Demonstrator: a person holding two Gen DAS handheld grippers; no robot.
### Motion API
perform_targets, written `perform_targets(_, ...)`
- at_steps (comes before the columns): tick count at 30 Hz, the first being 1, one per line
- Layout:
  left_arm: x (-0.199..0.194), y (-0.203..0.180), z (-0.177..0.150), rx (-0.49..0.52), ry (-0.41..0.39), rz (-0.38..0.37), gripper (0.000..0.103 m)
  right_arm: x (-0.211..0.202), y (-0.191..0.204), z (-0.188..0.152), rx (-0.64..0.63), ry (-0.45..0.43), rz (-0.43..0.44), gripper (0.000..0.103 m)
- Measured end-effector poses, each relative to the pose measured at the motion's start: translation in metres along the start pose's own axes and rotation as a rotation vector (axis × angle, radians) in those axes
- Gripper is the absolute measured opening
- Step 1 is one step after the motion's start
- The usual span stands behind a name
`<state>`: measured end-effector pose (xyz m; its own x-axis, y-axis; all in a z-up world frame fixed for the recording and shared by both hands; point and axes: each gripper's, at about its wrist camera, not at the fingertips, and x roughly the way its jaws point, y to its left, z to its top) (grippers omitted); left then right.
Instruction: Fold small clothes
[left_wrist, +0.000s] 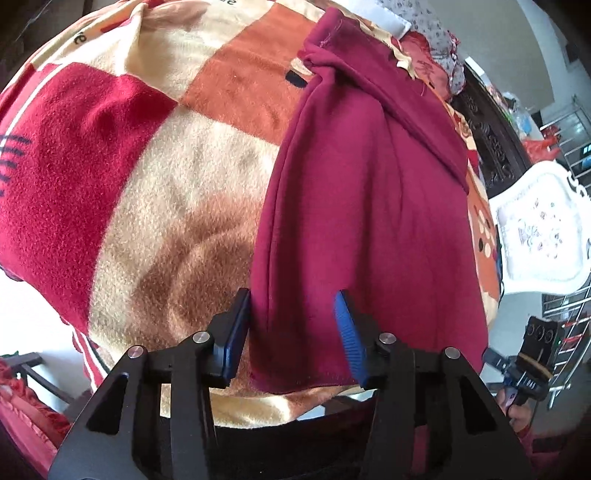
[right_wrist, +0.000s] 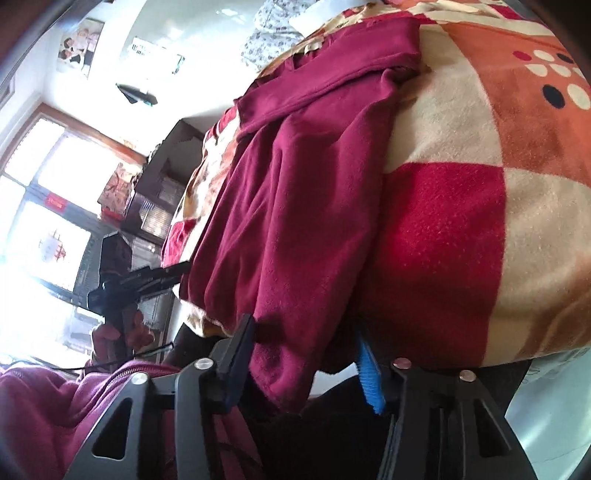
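Now both claws sit at the near hem of the maroon fleece top (left_wrist: 365, 206), spread out on the checked blanket (left_wrist: 155, 177). Left gripper (left_wrist: 295, 332) — jaws spread, hem between them, not pinched. Right gripper (right_wrist: 306, 354) likewise straddles the other hem corner, pads apart. Taking both corners, I'd judge, keeps the edge straight for folding upward.

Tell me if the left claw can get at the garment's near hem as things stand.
Probably yes: the left claw is open with the maroon garment's hem already between its fingers on the blanket; nothing blocks it.
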<state>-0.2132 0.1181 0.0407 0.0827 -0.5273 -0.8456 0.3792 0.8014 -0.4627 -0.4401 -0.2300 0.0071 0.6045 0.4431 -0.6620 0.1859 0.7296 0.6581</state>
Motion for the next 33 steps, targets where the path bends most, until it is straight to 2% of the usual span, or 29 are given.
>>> perform_targets(3, 0.004, 0.004, 0.001, -0.016, 0.004, 0.001, 0.051, 0.003, 0.002, -0.001, -0.017, 0.021, 0.002, 0.044)
perform_targets(5, 0.008, 0.001, -0.001, -0.002, 0.002, 0.012, 0.051, 0.005, -0.001, 0.001, 0.002, 0.021, 0.025, 0.033)
perform_targets(7, 0.01, -0.006, -0.003, 0.052, 0.003, 0.036, 0.05, 0.009, -0.001, 0.001, 0.003, 0.038, 0.045, 0.017)
perform_targets(9, 0.012, -0.015, -0.004, 0.125, 0.022, 0.069, 0.014, 0.009, 0.002, 0.003, -0.002, 0.04, 0.066, 0.012)
perform_targets(10, 0.011, -0.018, -0.001, 0.129, 0.034, 0.065, 0.006, 0.007, 0.003, 0.006, 0.004, 0.036, 0.092, 0.01)
perform_targets(13, -0.001, -0.017, 0.014, 0.083, 0.008, -0.002, 0.006, -0.008, 0.008, 0.022, 0.007, -0.027, 0.158, 0.01)
perform_targets(19, -0.04, -0.035, 0.066, 0.048, -0.152, -0.089, 0.006, -0.044, 0.009, 0.072, 0.02, -0.189, 0.272, 0.01)
perform_targets(26, -0.039, -0.08, 0.149, 0.116, -0.256, -0.123, 0.006, -0.055, 0.003, 0.156, -0.013, -0.349, 0.25, 0.01)
perform_targets(29, -0.027, -0.105, 0.193, 0.168, -0.303, -0.094, 0.006, -0.055, -0.008, 0.201, 0.004, -0.408, 0.229, 0.01)
perform_targets(31, -0.012, -0.118, 0.223, 0.185, -0.312, -0.083, 0.006, -0.05, -0.014, 0.231, 0.006, -0.427, 0.203, 0.01)
perform_targets(33, 0.01, -0.128, 0.251, 0.197, -0.332, -0.038, 0.006, -0.042, -0.03, 0.261, 0.021, -0.425, 0.166, 0.01)
